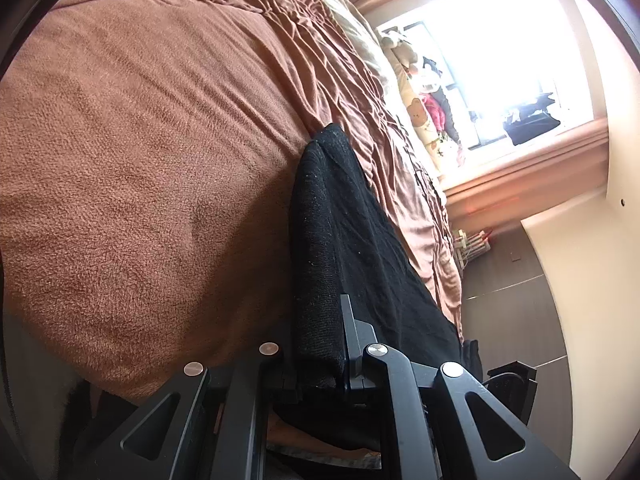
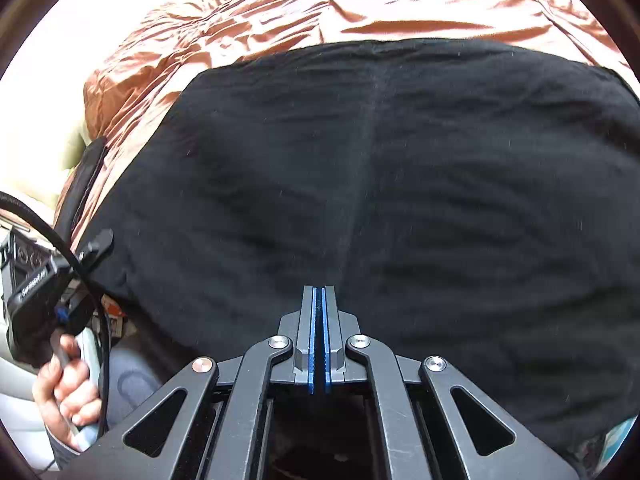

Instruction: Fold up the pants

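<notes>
Left gripper (image 1: pixel 320 344) was clamped on knit black pants (image 2: pixel 380 184); right gripper (image 2: pixel 319 292) fully together, empty, over fuzzy brown blanket (image 1: pixel 140 140).

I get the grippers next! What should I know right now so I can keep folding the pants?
Left gripper: shut on an edge of the black pants, holding it up off the brown blanket.
Right gripper: shut, holding nothing, hovering over the pants.
Pants: spread across the bed, part lying on the wrinkled sheet.
Done: one edge is gripped; I cannot tell if any fold is finished.
Left: probably grab a second spot with the right gripper, fold the pants over and smooth them flat.
</notes>
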{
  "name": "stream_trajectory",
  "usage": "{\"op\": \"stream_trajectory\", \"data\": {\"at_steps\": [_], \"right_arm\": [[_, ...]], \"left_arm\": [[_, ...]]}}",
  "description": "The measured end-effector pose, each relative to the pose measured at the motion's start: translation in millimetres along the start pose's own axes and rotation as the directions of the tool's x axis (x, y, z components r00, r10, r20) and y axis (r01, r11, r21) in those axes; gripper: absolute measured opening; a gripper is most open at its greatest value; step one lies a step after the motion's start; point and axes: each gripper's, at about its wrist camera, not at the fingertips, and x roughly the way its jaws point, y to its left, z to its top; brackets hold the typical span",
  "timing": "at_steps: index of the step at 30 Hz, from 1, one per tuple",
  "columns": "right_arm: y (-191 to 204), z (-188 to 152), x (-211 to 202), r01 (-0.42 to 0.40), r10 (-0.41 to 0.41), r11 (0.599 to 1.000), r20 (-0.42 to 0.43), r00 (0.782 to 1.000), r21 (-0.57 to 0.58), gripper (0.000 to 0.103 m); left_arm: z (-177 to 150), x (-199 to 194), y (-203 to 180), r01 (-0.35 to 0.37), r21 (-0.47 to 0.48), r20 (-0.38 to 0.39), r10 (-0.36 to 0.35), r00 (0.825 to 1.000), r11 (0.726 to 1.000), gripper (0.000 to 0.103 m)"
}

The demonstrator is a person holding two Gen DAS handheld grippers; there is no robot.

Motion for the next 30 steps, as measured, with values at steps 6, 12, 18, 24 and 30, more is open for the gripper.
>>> {"op": "stream_trajectory", "data": {"at_steps": [6, 12, 18, 24, 30], "right_arm": [[0.0, -12.0, -7.5, -0.026, 0.026, 1.0, -0.026, 0.999, -0.002, 0.0], [-6.2, -16.3, -16.2, -0.041, 0.041, 0.999, -0.006, 0.999, 0.026, 0.0], [-12.8, -23.0, -28.2, -0.065, 0.063, 0.996, 0.039, 0.997, 0.064, 0.0], [-31.4, -29.7, -64.1, -0.071, 0.06, 0.994, 0.131, 0.99, 0.084, 0.0], [-53.7, -43.6, -104.5, -0.065, 0.041, 0.993, 0.226, 0.973, 0.101, 0.0]], "left_arm": [[3.0, -5.5, -13.2, 0.041, 0.031, -0.001, -0.041, 0.999, 0.999, 0.011], [9.2, -14.6, -42.7, 0.096, 0.069, -0.008, -0.095, 0.995, 0.993, 0.011], [10.5, -21.2, -91.2, 0.16, 0.161, -0.023, -0.158, 0.987, 0.974, 0.011], [2.7, -18.9, -143.1, 0.216, 0.246, -0.058, -0.208, 0.976, 0.945, 0.011], [-6.1, -6.3, -186.0, 0.249, 0.301, -0.103, -0.229, 0.968, 0.92, 0.011]]}}
